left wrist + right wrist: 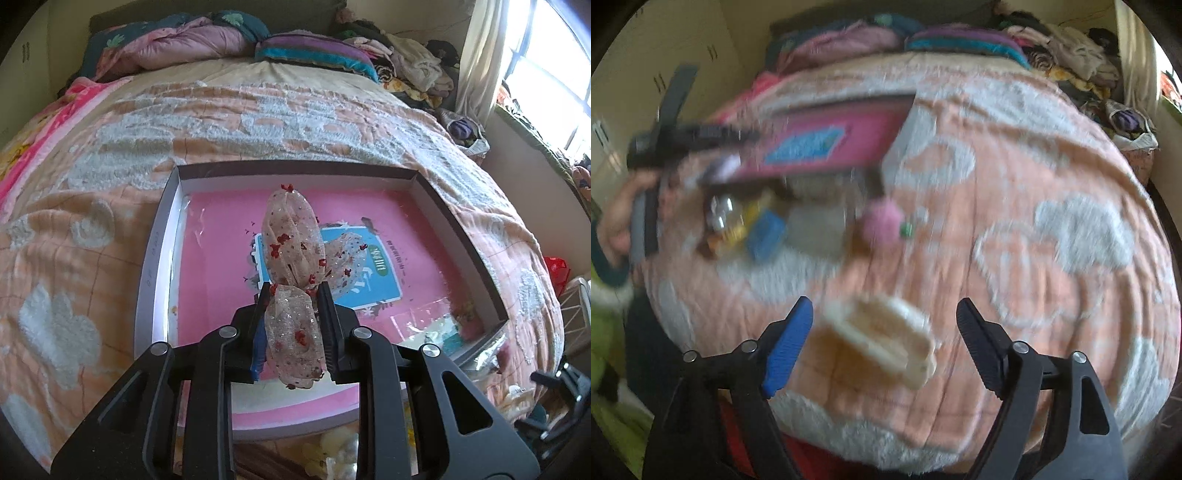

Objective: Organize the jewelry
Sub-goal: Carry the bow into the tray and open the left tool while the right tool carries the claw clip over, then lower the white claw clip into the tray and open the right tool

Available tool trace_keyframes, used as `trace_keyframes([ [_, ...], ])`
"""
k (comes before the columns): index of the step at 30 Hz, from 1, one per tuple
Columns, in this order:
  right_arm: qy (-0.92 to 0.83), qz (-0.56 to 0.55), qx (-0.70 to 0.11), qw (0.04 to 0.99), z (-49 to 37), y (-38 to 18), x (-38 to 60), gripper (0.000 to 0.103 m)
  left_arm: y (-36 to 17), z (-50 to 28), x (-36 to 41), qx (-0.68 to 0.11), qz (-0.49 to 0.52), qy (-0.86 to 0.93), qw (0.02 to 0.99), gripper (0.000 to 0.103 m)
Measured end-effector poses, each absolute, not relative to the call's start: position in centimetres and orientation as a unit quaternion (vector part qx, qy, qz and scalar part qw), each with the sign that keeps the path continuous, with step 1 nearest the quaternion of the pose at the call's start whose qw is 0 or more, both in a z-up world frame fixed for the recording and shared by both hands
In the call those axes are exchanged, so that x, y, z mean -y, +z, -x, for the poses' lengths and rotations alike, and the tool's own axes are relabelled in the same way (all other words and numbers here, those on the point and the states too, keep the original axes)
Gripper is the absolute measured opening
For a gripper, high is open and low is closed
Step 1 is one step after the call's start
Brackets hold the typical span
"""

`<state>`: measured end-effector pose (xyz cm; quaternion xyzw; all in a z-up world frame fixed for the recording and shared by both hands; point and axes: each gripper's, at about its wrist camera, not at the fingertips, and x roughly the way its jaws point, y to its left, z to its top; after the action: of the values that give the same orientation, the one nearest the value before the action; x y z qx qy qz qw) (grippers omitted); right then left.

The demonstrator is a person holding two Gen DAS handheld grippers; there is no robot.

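My left gripper [293, 291] is shut on a sheer beige bow [290, 236] dotted with red flowers, held above a shallow grey box [155, 236] with a pink lining. A clear packet [428, 325] of small items lies in the box's near right corner. In the blurred right wrist view my right gripper [884, 310] stands open over the bedspread, with a cream hair claw clip [882, 339] lying on the blanket between its fingers; the pads do not touch it. The box [820, 144] and the other gripper with a hand [646, 147] show at the upper left.
The box rests on a peach bedspread with white fluffy clouds [92, 229]. A pink pompom [882, 221], a blue item [764, 236] and several small trinkets [727, 221] lie by the box. Folded quilts and pillows [221, 40] pile at the bed's head; a window [546, 81] is at right.
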<state>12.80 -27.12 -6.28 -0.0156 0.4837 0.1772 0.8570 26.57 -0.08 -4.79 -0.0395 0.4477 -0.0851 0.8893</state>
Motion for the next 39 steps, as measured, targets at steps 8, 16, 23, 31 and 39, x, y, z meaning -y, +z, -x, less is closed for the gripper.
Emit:
trace_keyframes([
  [8,0.17,0.069,-0.469,0.864,-13.1,-8.0,25.1,0.064,-5.4,-27.4,-0.8,-0.456,0.045,-0.074,0.886,0.017],
  [16,0.207,0.019,-0.417,0.885,-15.5,-2.0,24.6,0.064,-5.6,-28.5,-1.7,-0.457,0.049,-0.065,0.886,0.02],
  [23,0.232,0.032,-0.387,0.892,-21.3,0.6,20.9,0.064,-5.7,-28.6,-2.6,-0.458,0.056,-0.063,0.885,0.024],
  [31,0.215,0.043,-0.43,0.876,-27.2,-2.8,17.7,0.064,-4.9,-27.8,-3.7,-0.45,0.057,-0.057,0.889,0.045],
  [39,0.196,0.029,-0.458,0.867,-28.1,-5.0,17.0,0.065,-2.6,-25.0,-4.9,-0.426,0.054,-0.039,0.902,0.071],
])
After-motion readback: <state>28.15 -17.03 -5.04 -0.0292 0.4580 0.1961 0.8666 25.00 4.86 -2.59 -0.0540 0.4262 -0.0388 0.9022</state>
